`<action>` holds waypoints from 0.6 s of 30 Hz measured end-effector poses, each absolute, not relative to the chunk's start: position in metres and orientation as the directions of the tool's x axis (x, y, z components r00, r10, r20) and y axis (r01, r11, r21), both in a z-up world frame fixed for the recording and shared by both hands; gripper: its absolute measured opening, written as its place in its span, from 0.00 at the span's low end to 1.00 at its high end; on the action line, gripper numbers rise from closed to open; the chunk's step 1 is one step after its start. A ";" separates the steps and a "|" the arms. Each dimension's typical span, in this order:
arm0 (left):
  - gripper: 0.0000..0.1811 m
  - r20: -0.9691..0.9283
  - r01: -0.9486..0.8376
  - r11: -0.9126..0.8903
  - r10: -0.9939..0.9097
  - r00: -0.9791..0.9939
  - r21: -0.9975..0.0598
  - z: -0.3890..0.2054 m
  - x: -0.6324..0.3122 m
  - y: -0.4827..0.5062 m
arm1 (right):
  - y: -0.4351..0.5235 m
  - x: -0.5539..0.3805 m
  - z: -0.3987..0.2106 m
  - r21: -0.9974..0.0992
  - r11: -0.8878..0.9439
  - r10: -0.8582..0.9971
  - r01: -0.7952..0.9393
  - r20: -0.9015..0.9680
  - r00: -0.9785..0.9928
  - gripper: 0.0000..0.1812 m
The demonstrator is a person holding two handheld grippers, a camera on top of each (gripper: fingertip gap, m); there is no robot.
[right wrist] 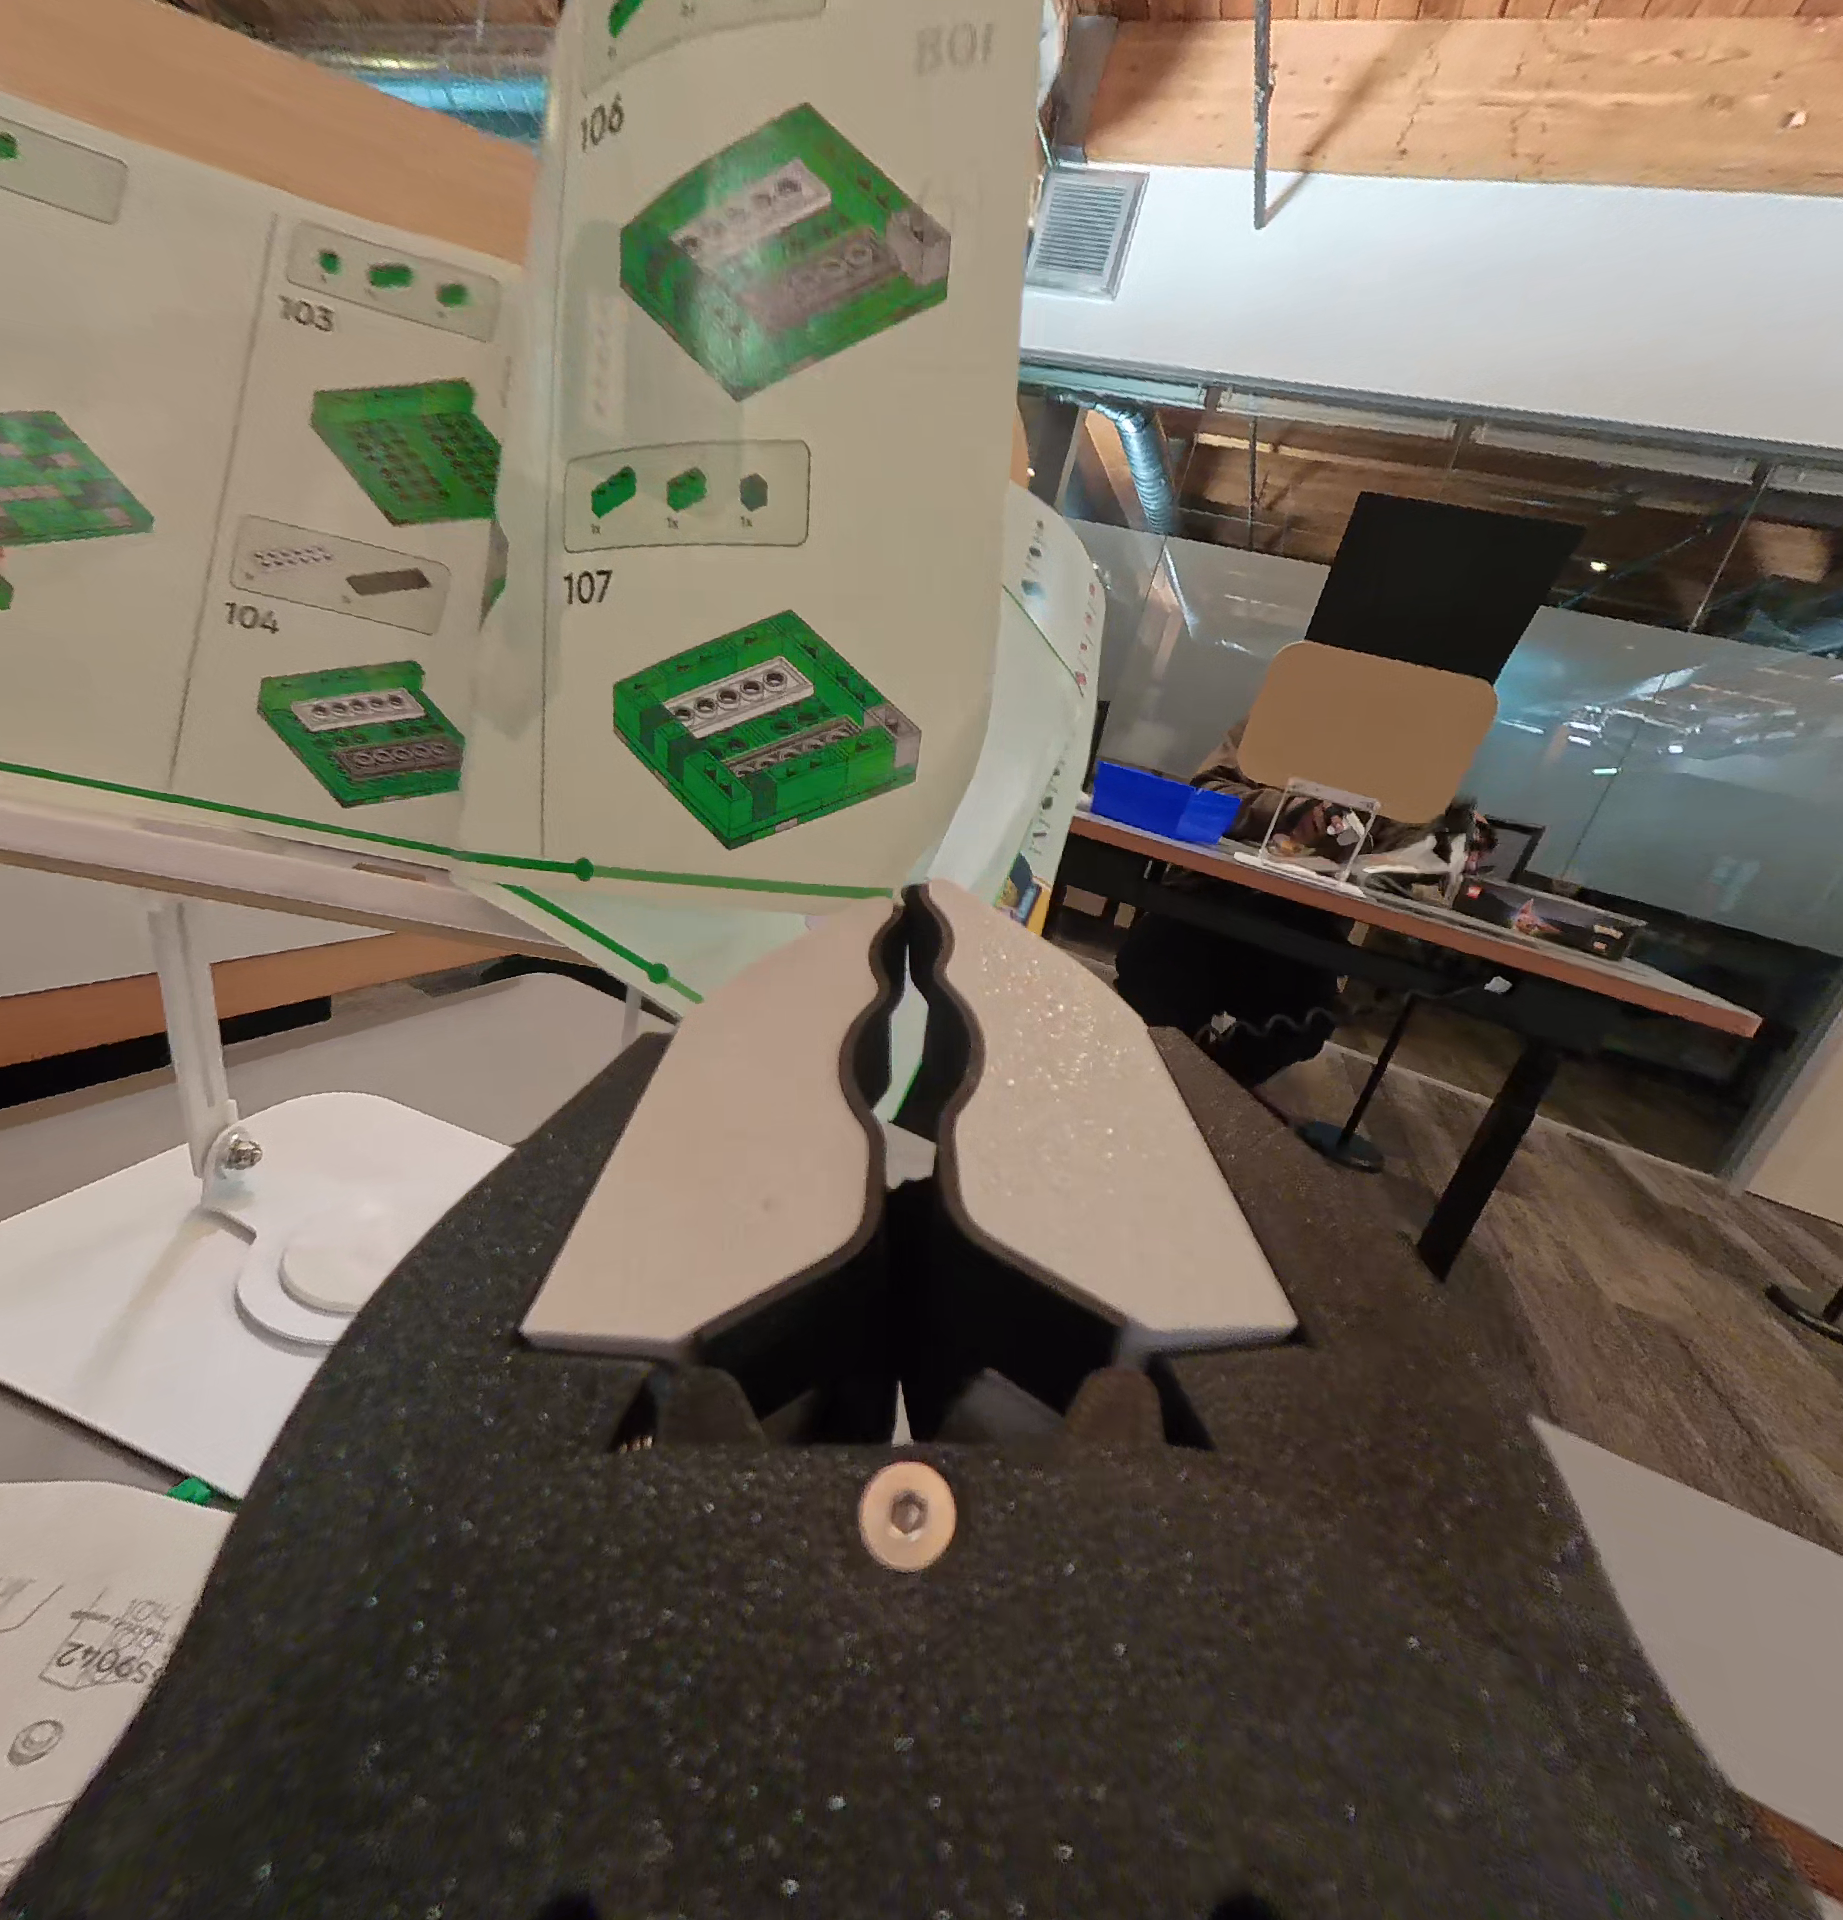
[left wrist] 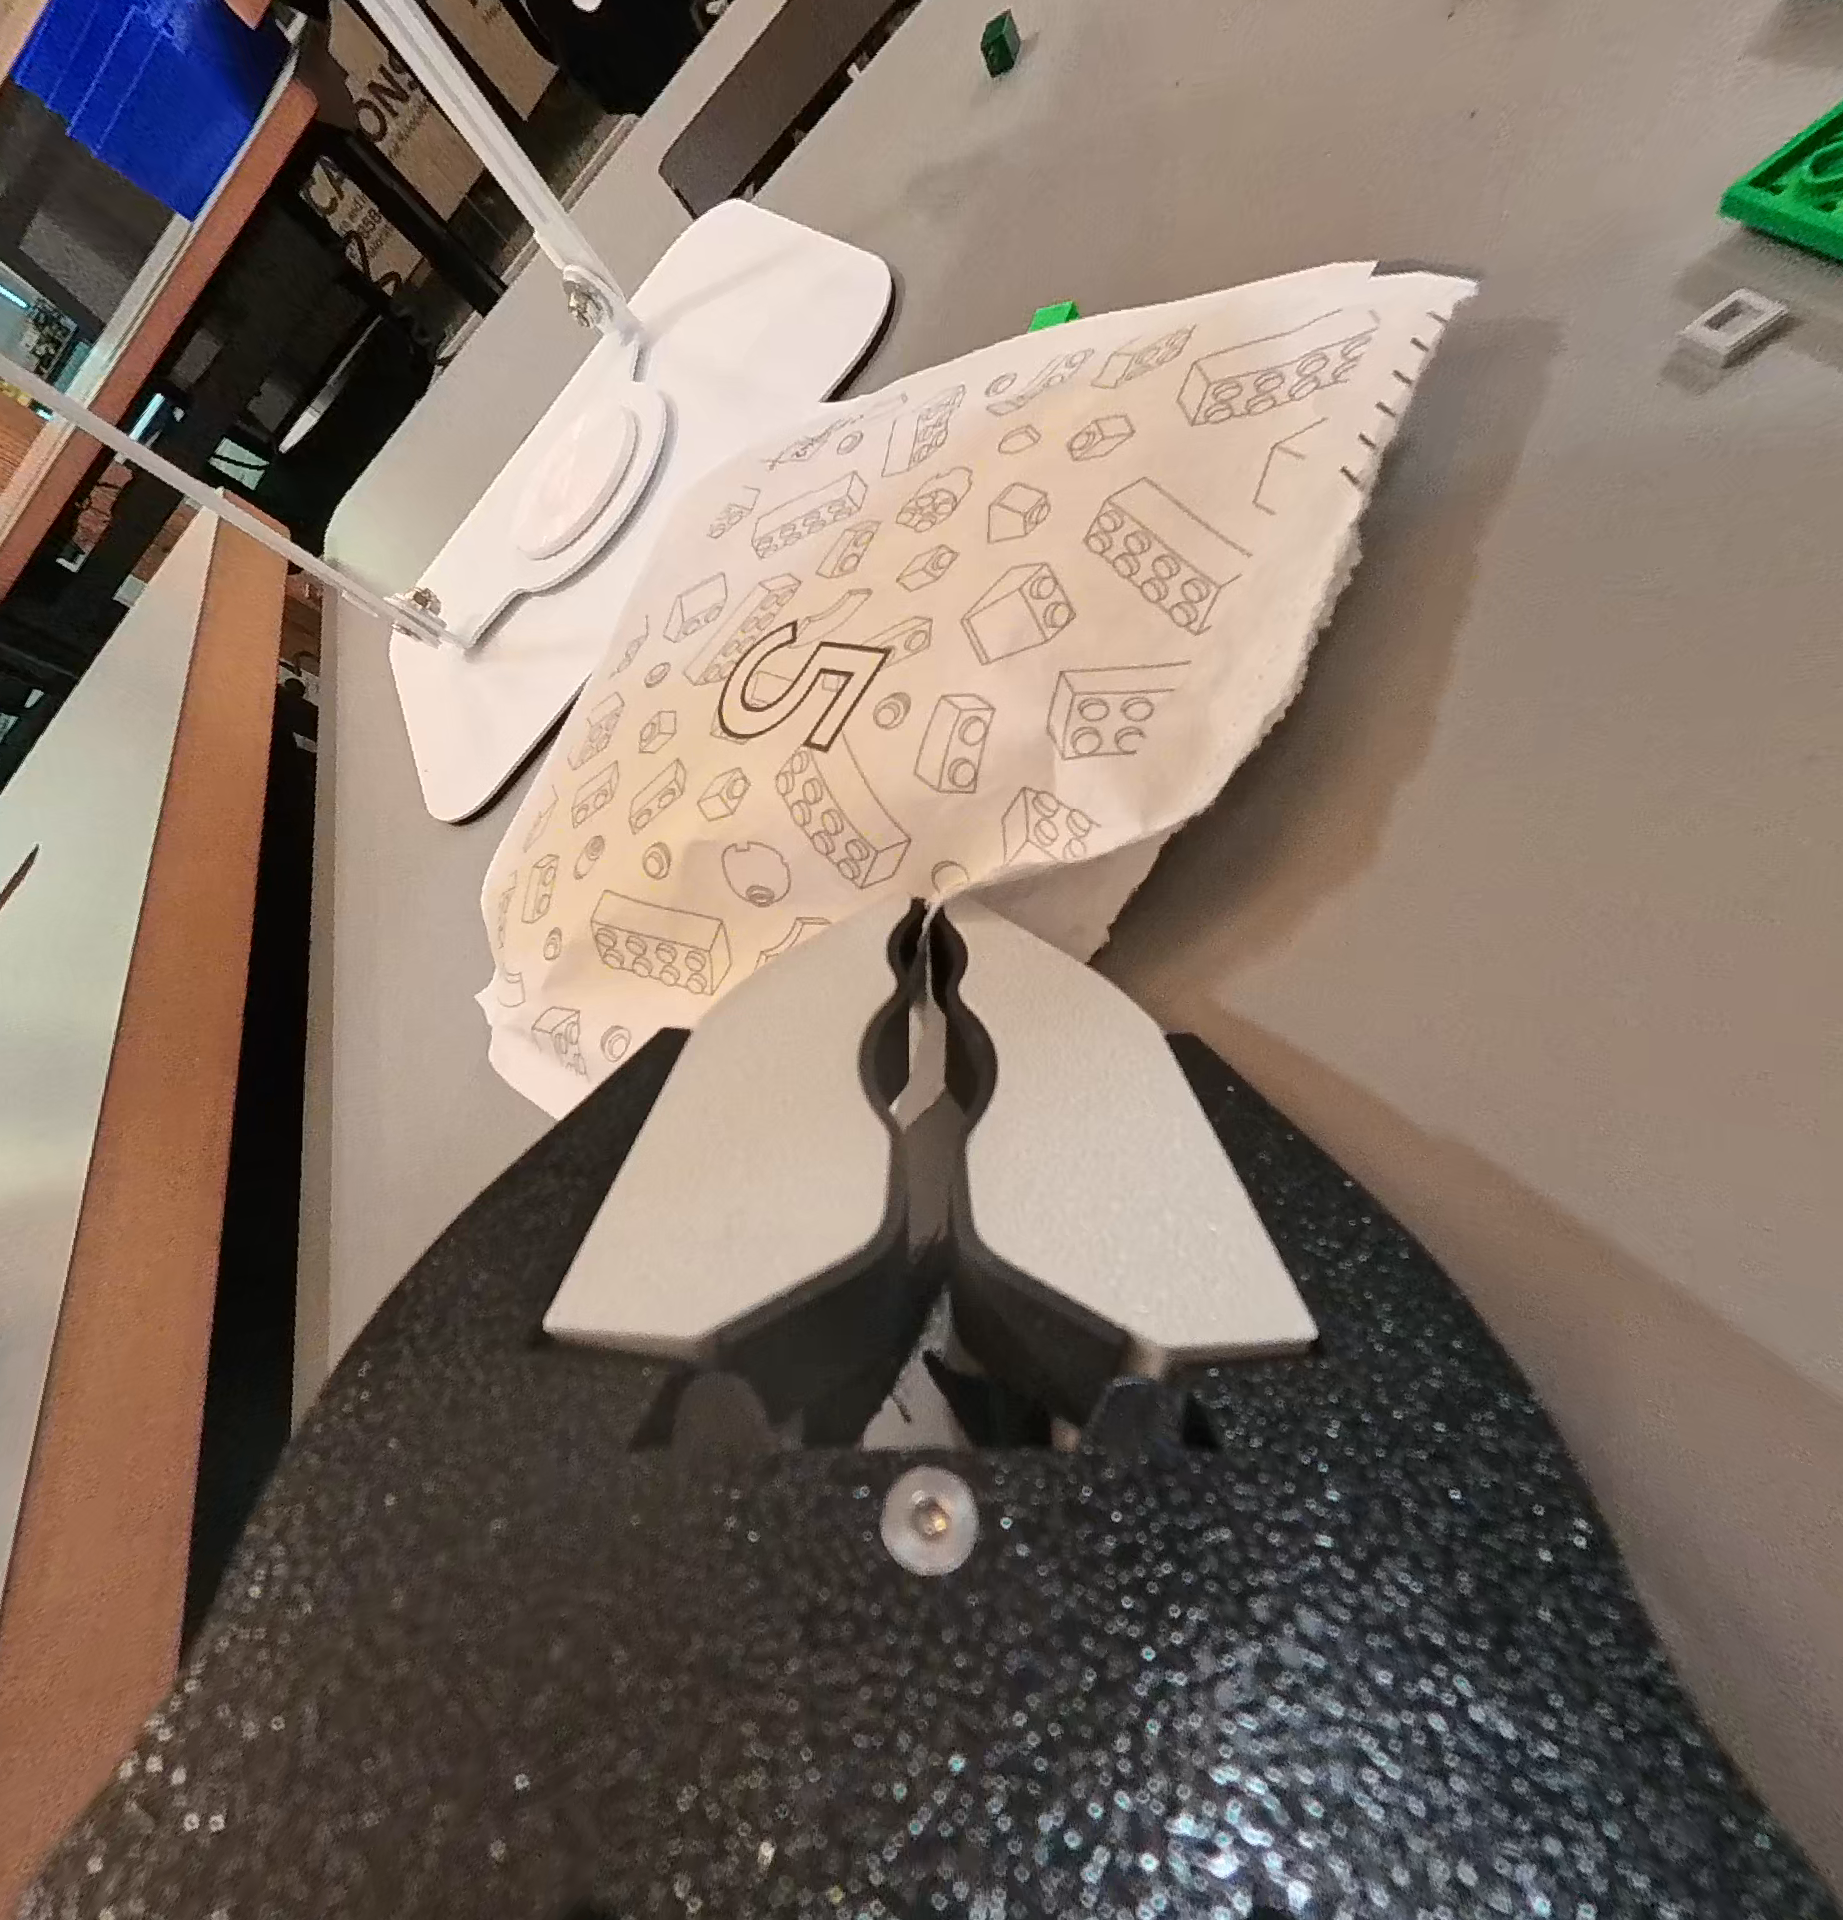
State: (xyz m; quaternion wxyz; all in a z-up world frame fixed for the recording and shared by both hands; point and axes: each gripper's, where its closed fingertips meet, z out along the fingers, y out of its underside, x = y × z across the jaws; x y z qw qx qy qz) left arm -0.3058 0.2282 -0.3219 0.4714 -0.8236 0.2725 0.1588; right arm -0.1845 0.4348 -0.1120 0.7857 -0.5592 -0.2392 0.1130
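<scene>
My left gripper [left wrist: 925,920] is shut on the edge of a white paper bag [left wrist: 896,644] printed with brick outlines, and holds it above the grey table [left wrist: 1519,727]. My right gripper [right wrist: 912,909] is shut on the lower edge of a page [right wrist: 771,468] of a building-instruction booklet [right wrist: 221,468] and holds that page curled upward. The booklet rests on a clear stand with a white base [right wrist: 117,1247]. The same base shows in the left wrist view [left wrist: 605,499], behind the bag. A corner of the paper bag shows at the lower left of the right wrist view [right wrist: 55,1662].
A green brick plate [left wrist: 1810,177], a small grey frame piece [left wrist: 1005,330] and small green bricks [left wrist: 1002,44] lie on the table. A wood-edged divider [left wrist: 200,831] runs along the left. Across the room a person sits at a desk [right wrist: 1416,914] with a blue bin [right wrist: 1156,800]. Across from one pair of fingers to the other is roughly 30 cm.
</scene>
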 end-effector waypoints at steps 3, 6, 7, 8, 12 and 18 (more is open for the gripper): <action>0.00 -0.519 -0.599 -0.407 -0.299 0.801 -0.690 -0.322 -0.306 0.228 | 0.447 -0.178 -0.121 -0.952 0.296 0.442 0.072 0.204 0.874 0.00; 0.00 -0.521 -0.600 -0.407 -0.299 0.800 -0.688 -0.322 -0.306 0.228 | 0.464 -0.174 -0.135 -0.979 0.200 0.452 0.030 0.120 0.884 0.00; 0.00 -0.521 -0.601 -0.407 -0.299 0.799 -0.688 -0.322 -0.306 0.228 | 0.471 -0.173 -0.140 -0.986 0.164 0.454 0.012 0.087 0.887 0.00; 0.00 -0.521 -0.601 -0.406 -0.299 0.799 -0.688 -0.322 -0.306 0.228 | 0.477 -0.172 -0.144 -0.992 0.126 0.458 -0.008 0.052 0.887 0.00; 0.00 -0.520 -0.600 -0.406 -0.299 0.800 -0.689 -0.322 -0.306 0.228 | 0.495 -0.175 -0.159 -0.994 -0.023 0.489 -0.105 -0.103 0.866 0.00; 0.00 -0.522 -0.601 -0.405 -0.298 0.799 -0.689 -0.321 -0.306 0.228 | 0.513 -0.178 -0.176 -0.972 -0.176 0.504 -0.159 -0.227 0.833 0.10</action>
